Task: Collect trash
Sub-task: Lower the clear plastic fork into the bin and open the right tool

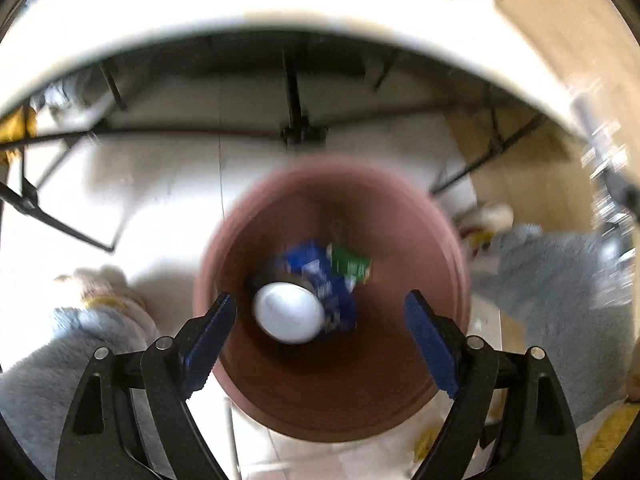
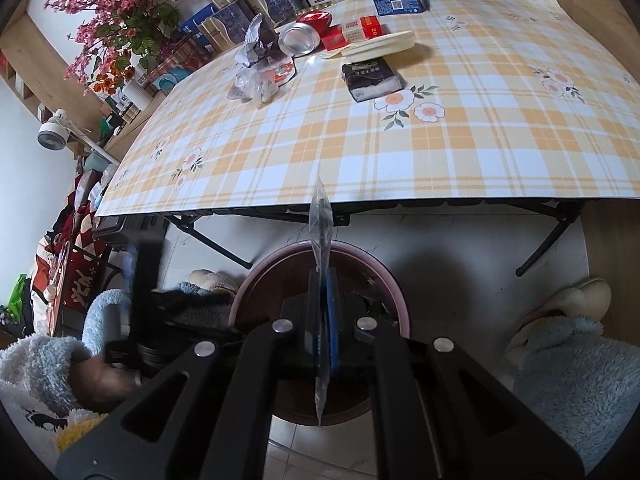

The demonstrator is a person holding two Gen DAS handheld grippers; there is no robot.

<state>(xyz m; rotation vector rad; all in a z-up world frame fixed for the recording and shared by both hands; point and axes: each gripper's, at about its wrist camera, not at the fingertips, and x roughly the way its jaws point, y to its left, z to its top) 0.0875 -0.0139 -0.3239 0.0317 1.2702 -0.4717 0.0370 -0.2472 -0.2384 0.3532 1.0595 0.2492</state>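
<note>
Below, brown bin (image 1: 332, 400) under wide-open left fingers (image 1: 218, 340); right fingers (image 2: 325, 320) pinching clear wrapper (image 2: 321, 220).

Ahead of our right claw stands the table (image 2: 440, 152) in checked cloth, carrying a black packet (image 2: 372, 78), crumpled wrappers (image 2: 260, 72), a can (image 2: 300, 38) and red boxes (image 2: 356, 30); below us, the bin (image 2: 320, 256) sits on the floor (image 2: 460, 264).
</note>
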